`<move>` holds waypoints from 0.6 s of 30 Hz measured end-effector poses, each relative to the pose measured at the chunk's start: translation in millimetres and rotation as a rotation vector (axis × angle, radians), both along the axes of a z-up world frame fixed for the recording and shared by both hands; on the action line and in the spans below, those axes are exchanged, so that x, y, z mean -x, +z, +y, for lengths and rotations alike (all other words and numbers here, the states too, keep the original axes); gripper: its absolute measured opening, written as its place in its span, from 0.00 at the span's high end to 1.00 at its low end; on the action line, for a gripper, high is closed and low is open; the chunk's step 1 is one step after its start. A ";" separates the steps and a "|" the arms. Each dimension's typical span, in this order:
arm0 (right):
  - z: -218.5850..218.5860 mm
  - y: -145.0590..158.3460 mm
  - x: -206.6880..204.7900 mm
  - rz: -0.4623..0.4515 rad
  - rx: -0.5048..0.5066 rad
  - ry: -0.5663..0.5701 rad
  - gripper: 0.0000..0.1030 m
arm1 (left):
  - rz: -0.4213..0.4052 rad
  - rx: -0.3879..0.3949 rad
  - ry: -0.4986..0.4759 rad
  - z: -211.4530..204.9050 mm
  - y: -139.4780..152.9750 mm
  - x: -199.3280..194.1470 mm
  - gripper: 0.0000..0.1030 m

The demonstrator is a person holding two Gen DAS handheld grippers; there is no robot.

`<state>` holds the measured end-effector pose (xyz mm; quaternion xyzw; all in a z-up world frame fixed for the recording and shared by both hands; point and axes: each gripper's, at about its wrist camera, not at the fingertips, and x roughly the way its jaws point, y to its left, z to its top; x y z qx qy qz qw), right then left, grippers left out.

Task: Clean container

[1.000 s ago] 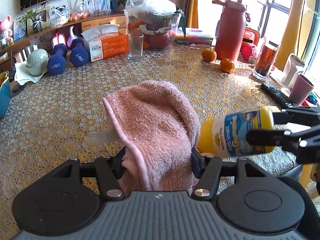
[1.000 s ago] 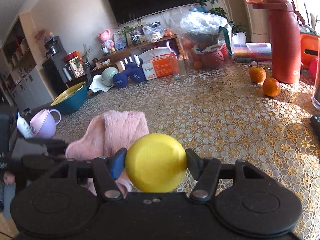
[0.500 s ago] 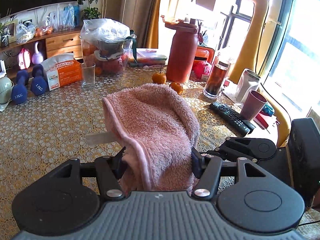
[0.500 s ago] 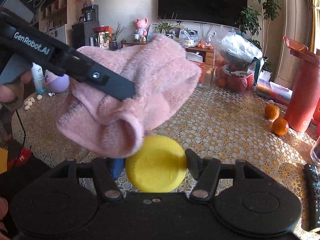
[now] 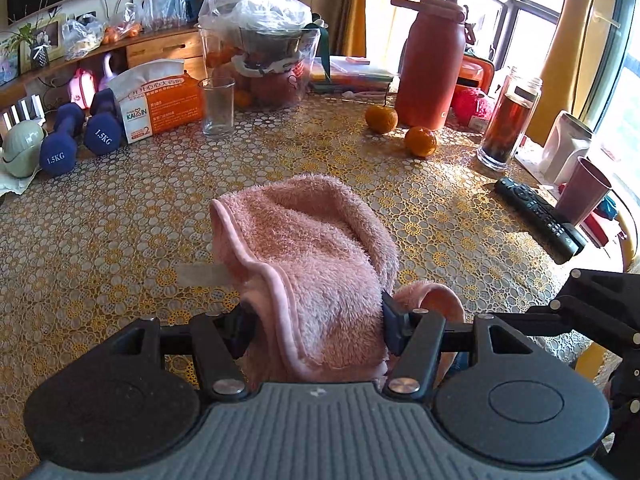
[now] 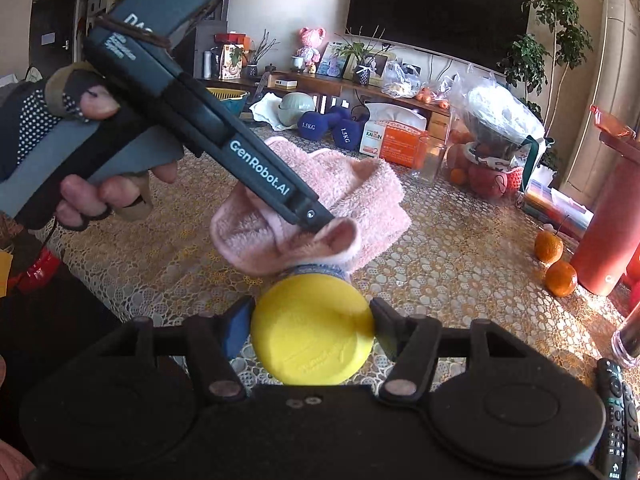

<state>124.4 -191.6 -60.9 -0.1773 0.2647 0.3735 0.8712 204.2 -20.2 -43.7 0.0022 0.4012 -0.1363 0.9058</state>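
Left wrist: the left gripper [image 5: 316, 316] clamps the cloth [image 5: 316, 256] above the table [image 5: 120, 216].

Right wrist: the right gripper [image 6: 312, 328] grips the container [image 6: 312, 336], with the cloth touching its far end. Wiping is likely underway; next, rubbing along its side.

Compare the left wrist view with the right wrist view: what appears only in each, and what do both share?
Only the left wrist view shows the pink cup and the jar of dark liquid.

Only the right wrist view shows the yellow container clamped in the right gripper, the television, and the person's hand on the left gripper.

Both show the pink towel, dumbbells, oranges and red bottle.
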 end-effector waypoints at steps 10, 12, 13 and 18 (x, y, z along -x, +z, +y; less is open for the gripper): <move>-6.0 -10.0 6.4 -0.047 0.166 0.112 0.40 | 0.036 -0.048 0.011 2.5 -18.1 1.7 0.41; -6.5 -13.4 5.7 -0.063 0.206 0.125 0.40 | 0.041 -0.048 0.006 1.5 -20.1 5.5 0.41; -7.8 -15.0 5.1 -0.066 0.217 0.129 0.40 | 0.045 -0.051 0.002 0.7 -21.4 7.8 0.41; -13.9 -21.0 0.7 -0.072 0.243 0.124 0.40 | 0.051 -0.070 -0.003 -0.5 -25.0 15.6 0.41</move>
